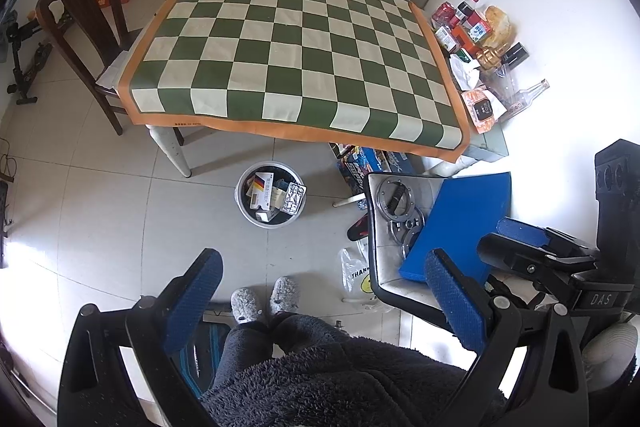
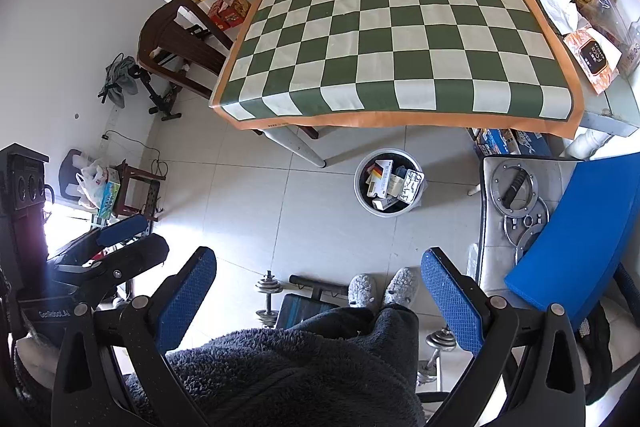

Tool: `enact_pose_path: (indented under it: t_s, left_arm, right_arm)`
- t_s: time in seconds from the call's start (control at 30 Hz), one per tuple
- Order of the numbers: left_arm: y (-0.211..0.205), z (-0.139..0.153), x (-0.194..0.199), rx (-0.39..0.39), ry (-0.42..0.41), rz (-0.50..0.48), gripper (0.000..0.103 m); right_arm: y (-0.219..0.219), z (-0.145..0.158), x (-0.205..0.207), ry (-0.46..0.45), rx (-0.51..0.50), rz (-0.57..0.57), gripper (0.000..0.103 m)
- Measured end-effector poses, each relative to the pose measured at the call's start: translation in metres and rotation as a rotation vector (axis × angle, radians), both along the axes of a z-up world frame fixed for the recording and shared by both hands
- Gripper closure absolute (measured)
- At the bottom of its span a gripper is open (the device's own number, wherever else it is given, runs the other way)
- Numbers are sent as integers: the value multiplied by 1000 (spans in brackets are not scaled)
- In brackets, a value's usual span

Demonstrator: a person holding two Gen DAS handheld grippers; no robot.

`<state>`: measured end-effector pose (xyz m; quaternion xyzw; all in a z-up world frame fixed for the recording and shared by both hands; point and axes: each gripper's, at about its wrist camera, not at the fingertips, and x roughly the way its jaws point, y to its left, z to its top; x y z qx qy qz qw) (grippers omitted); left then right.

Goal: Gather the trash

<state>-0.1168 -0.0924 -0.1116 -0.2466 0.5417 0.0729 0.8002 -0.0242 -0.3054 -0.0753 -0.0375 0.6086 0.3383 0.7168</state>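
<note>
Both the left gripper (image 1: 324, 291) and right gripper (image 2: 318, 287) were spread wide and held nothing, above the floor near the filled bin (image 1: 245, 205).

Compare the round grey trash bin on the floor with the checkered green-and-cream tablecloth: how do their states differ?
The round grey trash bin sits on the floor tiles, filled with boxes and a blister pack; the checkered green-and-cream tablecloth lies on the table with nothing on its squares. The bin is small and round, the cloth broad and square. Neither is touched by the open left gripper or right gripper.
</note>
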Motion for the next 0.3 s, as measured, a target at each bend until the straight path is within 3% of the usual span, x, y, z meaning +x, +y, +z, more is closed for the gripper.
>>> enact_pose_path:
  t_s: [0.3]
  left_arm:
    - [-3, 1, -1, 7, -5, -2, 0]
  right_arm:
    - [0, 0, 0, 3, 2, 1, 0]
